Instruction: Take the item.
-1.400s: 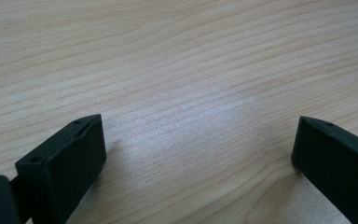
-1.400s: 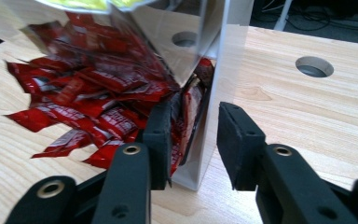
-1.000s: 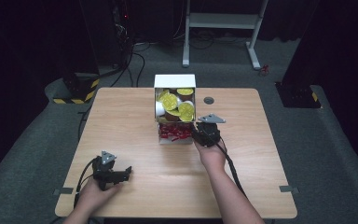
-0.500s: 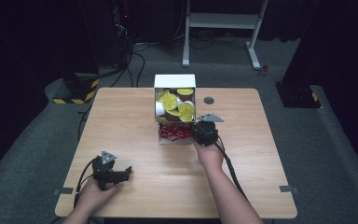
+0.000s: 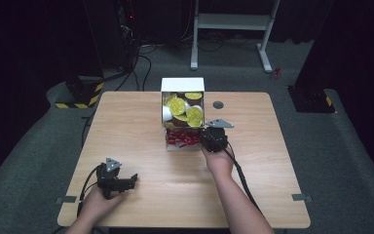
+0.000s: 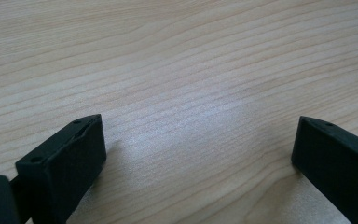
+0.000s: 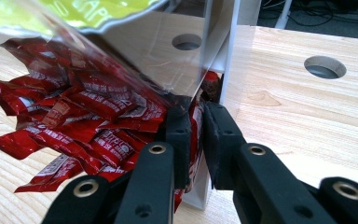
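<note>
A white dispenser box (image 5: 182, 85) stands mid-table, with yellow-lidded cups (image 5: 177, 105) in its upper part and a heap of red sachets (image 5: 182, 138) spilling from its open base. My right gripper (image 5: 202, 138) is at the heap's right edge. In the right gripper view its jaws (image 7: 196, 122) are nearly closed on a red sachet (image 7: 196, 133), beside the box's white wall (image 7: 228, 51) and under a clear panel (image 7: 168, 56). My left gripper (image 5: 130, 180) rests near the table's front left corner. Its jaws (image 6: 198, 144) stand wide apart over bare wood.
A round cable hole (image 5: 218, 104) lies in the tabletop right of the box, also in the right gripper view (image 7: 325, 66). The wooden table (image 5: 272, 185) is bare around both hands. A white stand (image 5: 233, 22) and cables sit on the floor behind.
My right gripper has edged slightly left, closer into the red sachets at the box's base. The left gripper has stayed put.
</note>
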